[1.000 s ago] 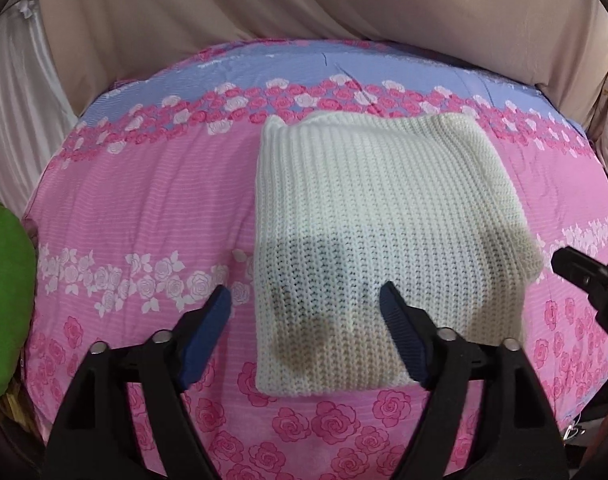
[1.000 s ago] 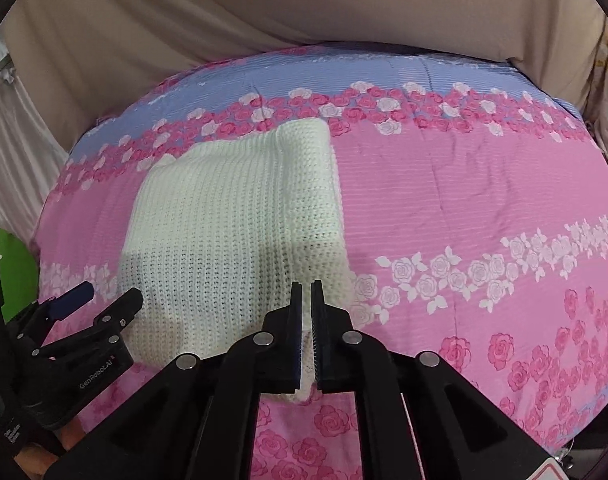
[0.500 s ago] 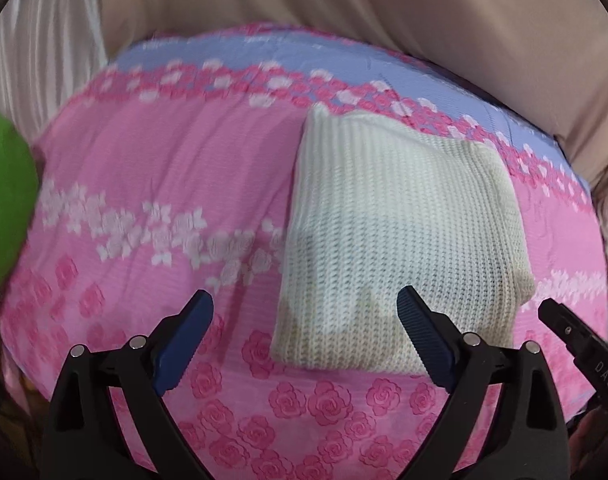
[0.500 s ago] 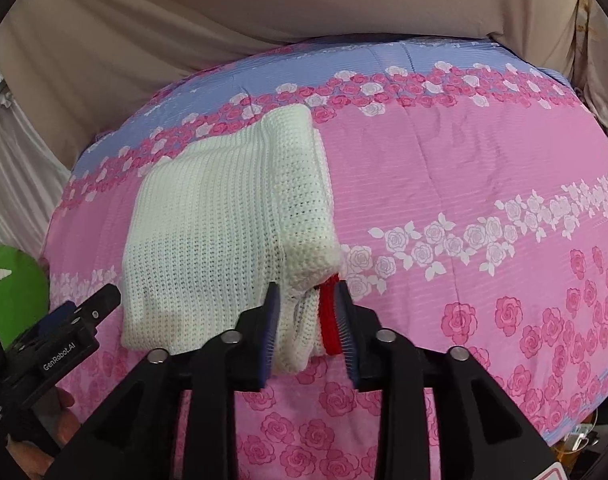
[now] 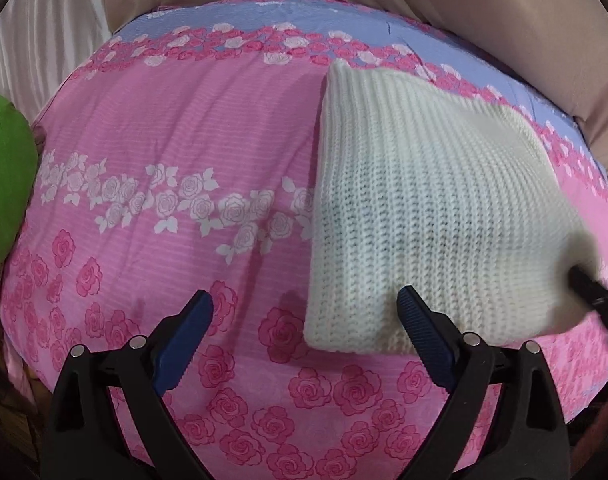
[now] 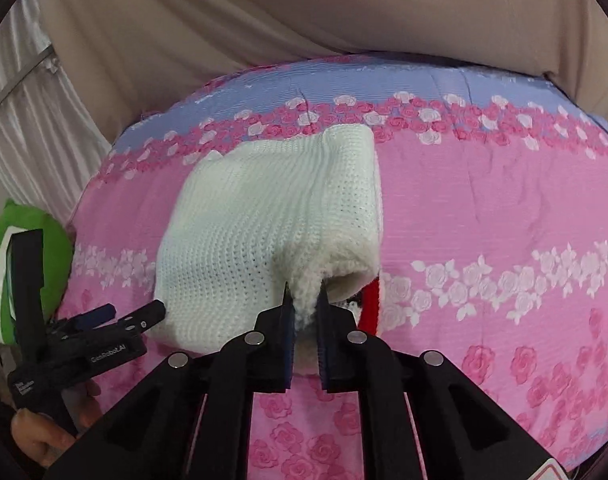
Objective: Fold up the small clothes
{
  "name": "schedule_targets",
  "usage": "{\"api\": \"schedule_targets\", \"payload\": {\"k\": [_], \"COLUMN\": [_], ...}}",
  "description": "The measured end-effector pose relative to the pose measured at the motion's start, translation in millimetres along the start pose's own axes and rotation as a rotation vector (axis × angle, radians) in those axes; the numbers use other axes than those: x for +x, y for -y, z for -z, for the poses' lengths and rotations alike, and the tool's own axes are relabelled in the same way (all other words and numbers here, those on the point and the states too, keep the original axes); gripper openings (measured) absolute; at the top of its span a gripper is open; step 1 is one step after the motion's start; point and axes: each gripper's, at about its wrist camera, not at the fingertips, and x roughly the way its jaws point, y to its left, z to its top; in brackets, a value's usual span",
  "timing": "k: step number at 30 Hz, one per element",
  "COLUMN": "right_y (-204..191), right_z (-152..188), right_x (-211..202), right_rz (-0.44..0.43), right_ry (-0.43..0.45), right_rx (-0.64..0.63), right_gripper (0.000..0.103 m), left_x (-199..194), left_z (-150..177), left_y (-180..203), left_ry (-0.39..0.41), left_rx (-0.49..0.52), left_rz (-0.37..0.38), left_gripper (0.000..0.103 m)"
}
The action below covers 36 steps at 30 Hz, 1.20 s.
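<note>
On the rose-print bed (image 6: 504,208), the right tongs (image 6: 304,292) pinch the cream knit garment's (image 6: 264,216) near edge. Left tongs (image 5: 304,312) hover spread wide, gripping nothing.

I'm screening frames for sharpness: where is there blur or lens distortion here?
Left wrist view: the white knit garment smears at its right edge, where the right tongs are motion-blurred; the floral bedsheet bulges from fisheye. Right wrist view: mostly sharp, soft only at the knit pinched in the tongs.
</note>
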Motion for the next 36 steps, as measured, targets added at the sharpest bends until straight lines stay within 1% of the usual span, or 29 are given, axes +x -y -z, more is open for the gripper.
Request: {"api": "schedule_targets", "payload": {"k": [1,2,3,4,5,7,9,10,11,12,13,14,15,16,17,18,19,20,21,22,23,24,25,26,28,30,33,36], "right_y": [5,14,24,24,20,12,9,9,8,10,13,17,21,25,25,26,26,29,31,33,35,39,39,38,34,26,10,-1], "right_z": [6,16,27,29,27,20,13,9,5,-4,-15,-22,-25,-29,-29,-31,-34,-39,-43,-44,-41,-34,-30,-29,-27,-18,2,19], "right_x": [19,48,71,68,65,44,15,2,-5,-6,1,13,27,45,56,66,64,56,48,50,60,78,73,64,35,7,-15,-15], "right_rz": [0.035,0.076,0.071,0.071,0.082,0.074,0.070,0.080,0.093,0.093,0.073,0.048,0.035,0.044,0.056,0.071,0.070,0.053,0.044,0.066,0.098,0.108,0.108,0.107,0.096,0.094,0.098,0.120], "right_ry": [-0.051,-0.129,-0.175,-0.131,-0.139,-0.109,-0.030,0.006,0.030,0.038,0.022,-0.006,-0.035,-0.068,-0.092,-0.111,-0.098,-0.074,-0.038,-0.029,-0.062,-0.129,-0.106,-0.086,-0.035,0.020,0.050,0.032], "right_rx": [-0.011,-0.013,0.011,0.012,0.003,0.013,0.024,0.028,0.028,0.026,0.030,0.039,0.051,0.062,0.060,0.048,0.061,0.082,0.088,0.070,0.046,0.021,0.022,0.035,0.082,0.117,0.133,0.120], "right_gripper": [0.008,0.009,0.009,0.009,0.011,0.012,0.014,0.021,0.032,0.038,0.046,0.047,0.047,0.044,0.025,0.020,0.015,0.013,0.013,0.013,0.014,0.015,0.015,0.021,0.025,0.030,0.038,0.039], "left_x": [3,4,5,3,2,-2,-5,-7,-9,-10,-9,-6,-3,1,4,5,4,4,5,7,8,8,6,3,-3,-7,-13,-19], "left_z": [1,2,2,3,3,3,2,2,1,0,-2,-3,-4,-5,-5,-6,-5,-6,-6,-6,-5,-4,-4,-3,-1,1,2,3], "left_y": [1,3,3,5,5,8,10,11,12,13,15,17,19,21,23,24,25,24,24,24,24,23,23,24,26,29,35,41], "left_ry": [-0.006,-0.005,-0.002,0.008,0.014,0.032,0.043,0.054,0.064,0.071,0.071,0.064,0.057,0.047,0.043,0.045,0.051,0.057,0.058,0.052,0.043,0.039,0.046,0.057,0.084,0.097,0.118,0.144], "left_rx": [0.005,0.013,0.021,0.034,0.041,0.055,0.064,0.070,0.074,0.076,0.081,0.087,0.094,0.103,0.110,0.117,0.121,0.125,0.126,0.123,0.117,0.110,0.109,0.110,0.112,0.113,0.122,0.139], "left_rz": [0.000,-0.006,-0.014,-0.020,-0.020,-0.027,-0.036,-0.032,-0.031,-0.032,-0.030,-0.029,-0.030,-0.038,-0.045,-0.047,-0.049,-0.051,-0.052,-0.051,-0.049,-0.047,-0.047,-0.050,-0.053,-0.047,-0.040,-0.032], "left_gripper": [0.091,0.091,0.091,0.091,0.091,0.091,0.091,0.091,0.091,0.091,0.091,0.091,0.091,0.091,0.091,0.091,0.091,0.091,0.091,0.091,0.091,0.091,0.091,0.091,0.091,0.091,0.091,0.091]}}
